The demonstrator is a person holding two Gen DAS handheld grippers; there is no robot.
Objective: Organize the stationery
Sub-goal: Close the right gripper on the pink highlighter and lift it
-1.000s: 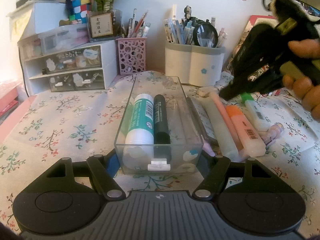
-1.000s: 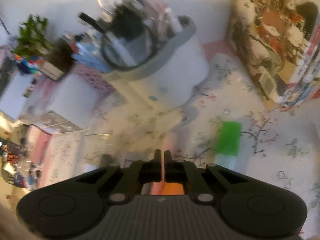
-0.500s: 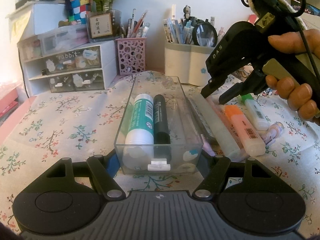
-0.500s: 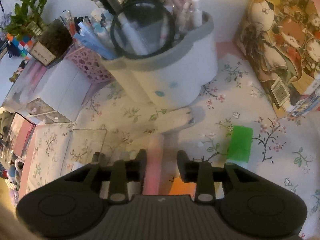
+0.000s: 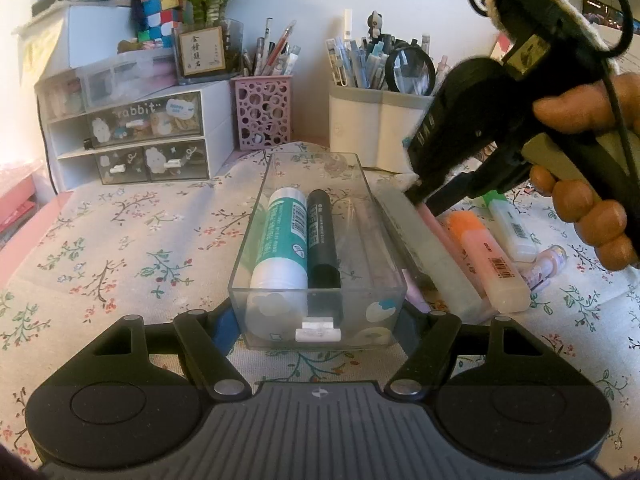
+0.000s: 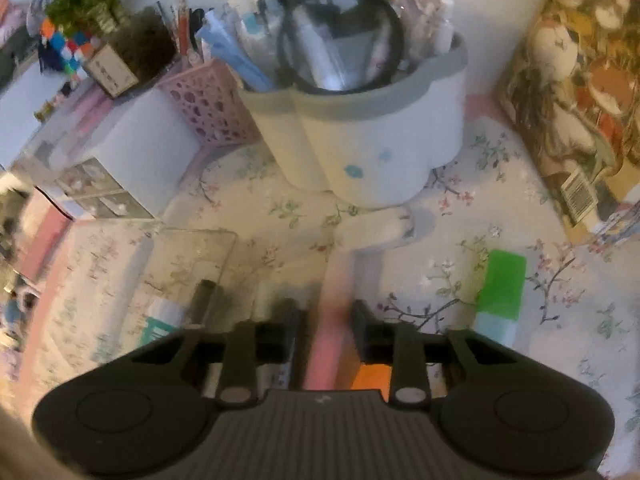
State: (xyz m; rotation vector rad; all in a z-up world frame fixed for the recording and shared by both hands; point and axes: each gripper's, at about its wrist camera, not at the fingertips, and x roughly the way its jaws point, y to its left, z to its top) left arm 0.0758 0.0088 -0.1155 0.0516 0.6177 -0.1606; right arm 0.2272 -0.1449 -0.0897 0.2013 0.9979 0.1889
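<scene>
A clear plastic box (image 5: 384, 280) holds a teal-and-white glue stick (image 5: 280, 240) and a black marker (image 5: 322, 240). My left gripper (image 5: 318, 320) is shut on the box's near end. To the box's right lie a pale grey-green pen (image 5: 428, 256), a pink pen (image 6: 332, 320), an orange highlighter (image 5: 488, 256) and a green-capped highlighter (image 6: 500, 292). My right gripper (image 6: 325, 316) is open, low over the table, one finger on each side of the pink pen. It also shows in the left wrist view (image 5: 424, 196).
A white and grey pen holder (image 5: 376, 128) with a magnifying glass stands behind, beside a pink lattice pen cup (image 5: 262, 112) and white mini drawers (image 5: 132, 140). A patterned box (image 6: 580, 92) stands at the right. A small purple item (image 5: 548, 268) lies near the highlighters.
My right gripper has opened from shut and has come down so that its fingers straddle the pink pen. My left gripper and the box have not moved.
</scene>
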